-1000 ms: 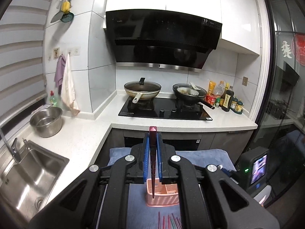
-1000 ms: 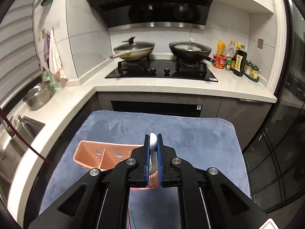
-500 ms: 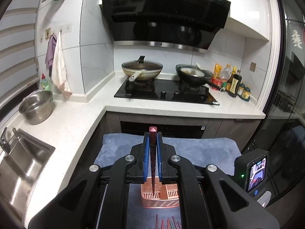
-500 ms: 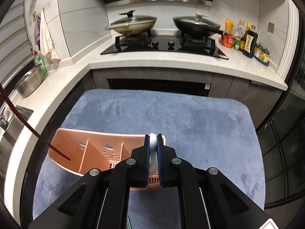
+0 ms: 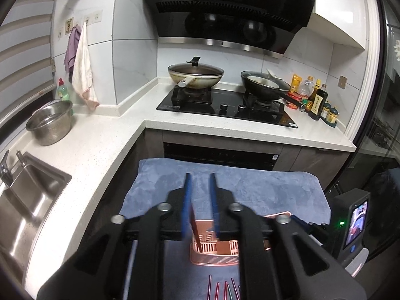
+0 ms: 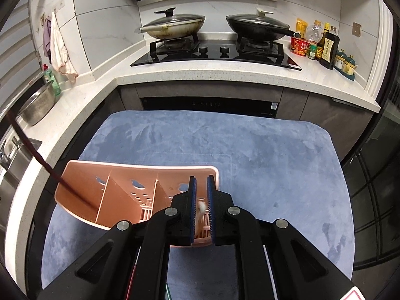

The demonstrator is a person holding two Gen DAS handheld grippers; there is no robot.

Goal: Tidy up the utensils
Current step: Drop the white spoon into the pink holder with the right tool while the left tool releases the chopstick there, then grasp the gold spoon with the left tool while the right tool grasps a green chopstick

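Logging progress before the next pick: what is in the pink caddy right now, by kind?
Dark red chopstick: 1, leaning in the left compartment
White spoon: 1, blurred, at the right compartment
Total: 2 in the pink caddy; the middle compartment shows nothing.

Your left gripper [image 5: 200, 190]: matte black arms, blue finger pads [image 5: 188, 200], four silver round screws [image 5: 163, 206] across the linkage. Your right gripper [image 6: 201, 190] has the same build; red-edged label at 5 o'clock.
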